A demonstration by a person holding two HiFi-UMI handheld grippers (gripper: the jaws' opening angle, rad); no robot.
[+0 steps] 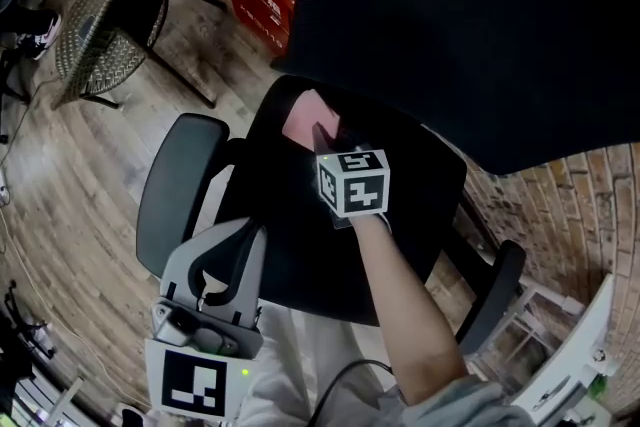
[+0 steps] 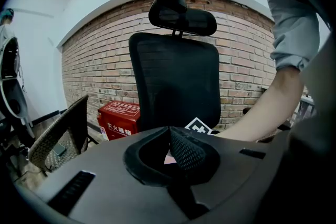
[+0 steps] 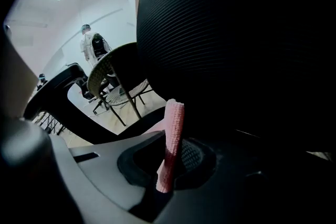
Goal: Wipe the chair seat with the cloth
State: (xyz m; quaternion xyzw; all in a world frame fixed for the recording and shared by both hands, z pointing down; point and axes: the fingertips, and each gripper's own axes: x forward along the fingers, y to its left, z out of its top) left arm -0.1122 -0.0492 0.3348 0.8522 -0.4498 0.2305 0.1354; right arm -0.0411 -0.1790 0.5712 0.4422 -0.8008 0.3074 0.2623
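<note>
The right gripper (image 1: 322, 140) pinches the pink cloth (image 1: 303, 120) in its jaws, on the far part of the chair seat (image 1: 300, 255). The left gripper (image 1: 232, 245) sits at the seat's near left edge, jaws closed on nothing.

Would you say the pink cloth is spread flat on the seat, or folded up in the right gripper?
Folded: the cloth stands as a narrow upright strip, pinched between the jaws of the right gripper.

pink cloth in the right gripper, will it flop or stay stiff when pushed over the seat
Probably floppy: the pink cloth stands only as a folded strip pinched in the right gripper. Likely light, since that pinch alone carries it. Its ribbed weave should drag, not slide, on the chair seat.
</note>
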